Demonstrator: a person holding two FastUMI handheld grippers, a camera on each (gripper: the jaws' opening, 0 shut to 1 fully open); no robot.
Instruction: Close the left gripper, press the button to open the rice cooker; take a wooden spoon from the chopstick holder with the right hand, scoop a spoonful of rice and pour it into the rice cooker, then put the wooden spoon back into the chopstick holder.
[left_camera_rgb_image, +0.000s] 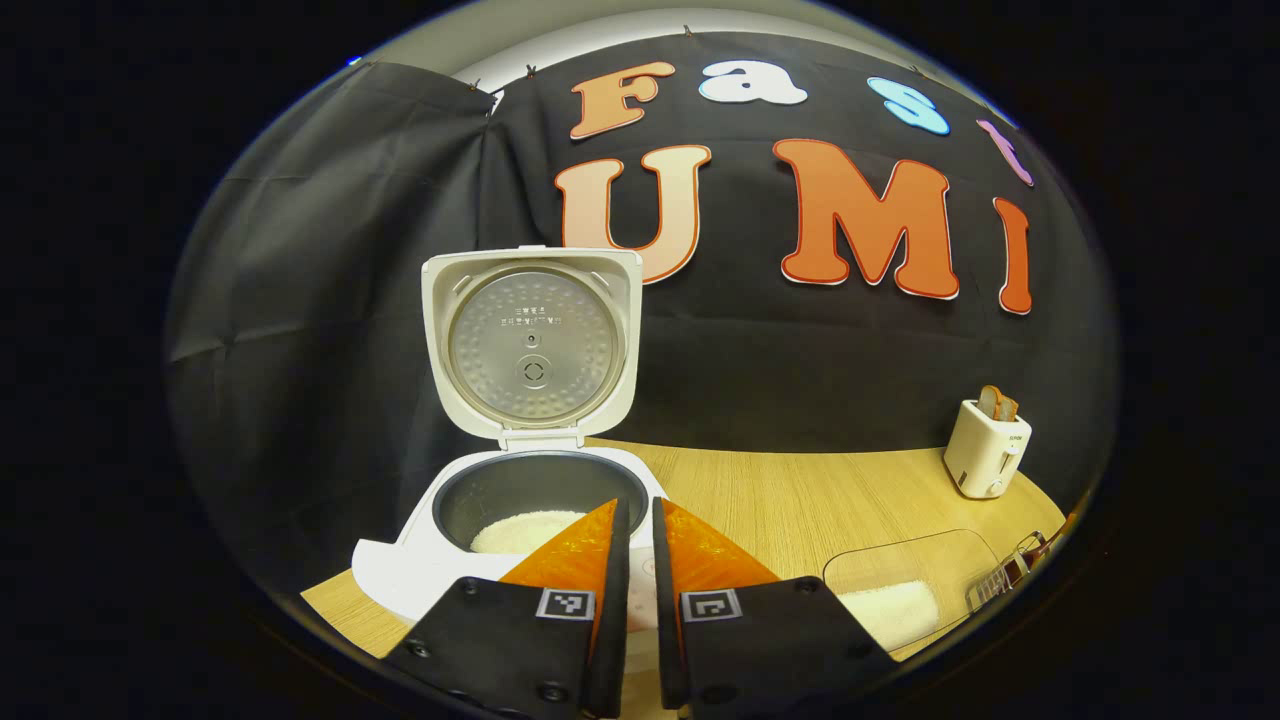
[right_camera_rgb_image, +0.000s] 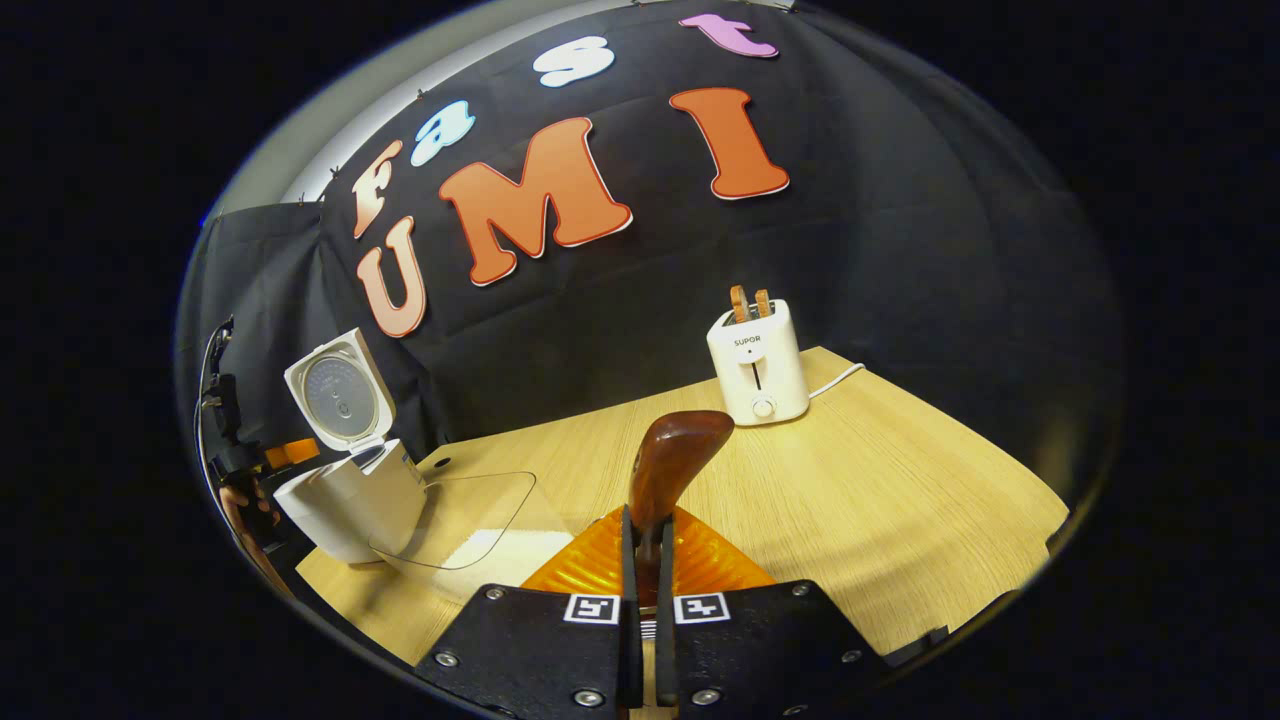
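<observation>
The white rice cooker (left_camera_rgb_image: 420, 560) stands open with its lid (left_camera_rgb_image: 532, 345) upright, and white rice lies in its dark inner pot (left_camera_rgb_image: 540, 490). Just in front of the pot is my left gripper (left_camera_rgb_image: 640, 512), shut with nothing between its fingers. My right gripper (right_camera_rgb_image: 643, 520) is shut on the handle of a brown wooden spoon (right_camera_rgb_image: 680, 455), whose bowl points up and forward above the table; I see no rice on it. The rice cooker (right_camera_rgb_image: 350, 500) sits far to the left in the right gripper view. A clear container (right_camera_rgb_image: 455, 520) holding rice lies beside it.
A white toaster (right_camera_rgb_image: 757, 365) with two bread slices stands at the back of the wooden table (right_camera_rgb_image: 880, 500), its cord trailing right. The clear rice container (left_camera_rgb_image: 905, 590) and a wire holder (left_camera_rgb_image: 1020, 570) sit right of the cooker. A hand holds the other gripper (right_camera_rgb_image: 250, 470) behind the cooker.
</observation>
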